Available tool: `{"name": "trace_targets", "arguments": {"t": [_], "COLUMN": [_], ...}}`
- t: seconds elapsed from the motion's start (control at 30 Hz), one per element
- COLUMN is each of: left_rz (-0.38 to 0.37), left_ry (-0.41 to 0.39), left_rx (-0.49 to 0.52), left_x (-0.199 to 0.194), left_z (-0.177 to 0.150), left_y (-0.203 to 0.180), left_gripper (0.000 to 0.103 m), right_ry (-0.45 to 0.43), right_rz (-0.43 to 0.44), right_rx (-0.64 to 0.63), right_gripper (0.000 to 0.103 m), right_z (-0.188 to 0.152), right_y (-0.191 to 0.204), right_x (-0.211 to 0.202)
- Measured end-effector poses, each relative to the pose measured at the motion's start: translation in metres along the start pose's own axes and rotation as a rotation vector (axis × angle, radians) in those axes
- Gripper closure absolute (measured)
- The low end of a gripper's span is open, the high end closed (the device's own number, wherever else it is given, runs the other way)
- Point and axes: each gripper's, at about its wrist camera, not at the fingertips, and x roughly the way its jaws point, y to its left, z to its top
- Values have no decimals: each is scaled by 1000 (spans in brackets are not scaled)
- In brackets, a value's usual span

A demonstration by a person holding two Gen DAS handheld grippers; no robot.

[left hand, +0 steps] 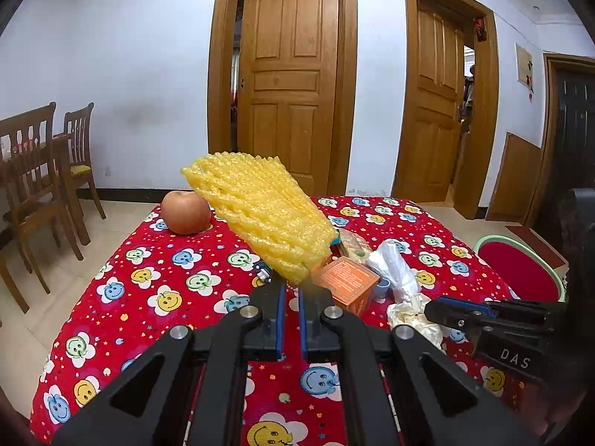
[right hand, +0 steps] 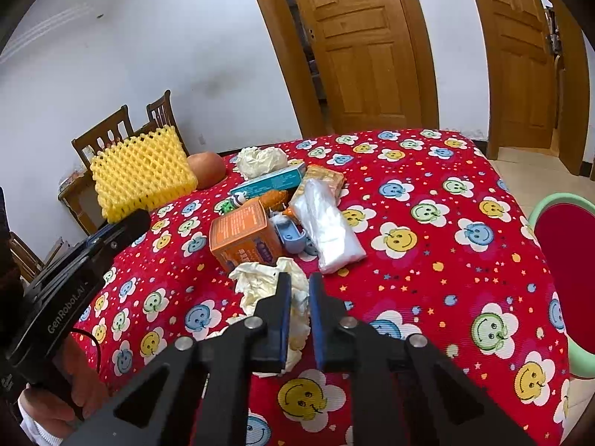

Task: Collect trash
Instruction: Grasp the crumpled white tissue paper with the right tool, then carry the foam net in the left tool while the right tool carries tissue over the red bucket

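The left wrist view shows the left gripper point(left hand: 292, 290) clamped on a yellow foam fruit net point(left hand: 260, 215), held above the table point(left hand: 148, 278), with an apple point(left hand: 186, 212) behind it. Only the right wrist view shows the right gripper point(right hand: 296, 282) pinching the nearer crumpled tissue point(right hand: 260, 282) beside the orange box point(right hand: 241, 238), and a second tissue point(right hand: 258, 161) farther back.

Yellow foam fruit net point(left hand: 260, 219) is up off the cloth, pinched at its narrow end, fanning out and tilted away to my left. Crumpled cream tissue point(right hand: 267, 290) sits nearest me, squeezed at its near edge, just beside the orange carton point(right hand: 241, 238). Past that, a clear plastic bag point(right hand: 325, 223) lies flat, a teal box point(right hand: 271, 182) behind it, and another tissue wad point(right hand: 260, 161) at the far end.
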Motion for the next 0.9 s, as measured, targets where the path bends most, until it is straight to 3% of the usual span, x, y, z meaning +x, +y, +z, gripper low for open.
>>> {"name": "trace_targets", "arguments": {"t": [0.4,0.73,0.9], "left_rz": [-9,-59,-124], "left_ry": [-22,-38,-30], "left_rx": [8,109,119], "left_x": [-3,-8,-12], "left_z": [0,2,12], "left_y": [-1,-22,-37], "left_gripper": [99,99,99], "right_ry": [-54,-114,-141], "right_rz": [-17,-9,-16], "right_rx": [-1,12,39], "right_gripper": [95,95,95], "right_z": [3,14,19], "right_y": [-5,-13,-26], "right_x": [-13,-30,-41]}}
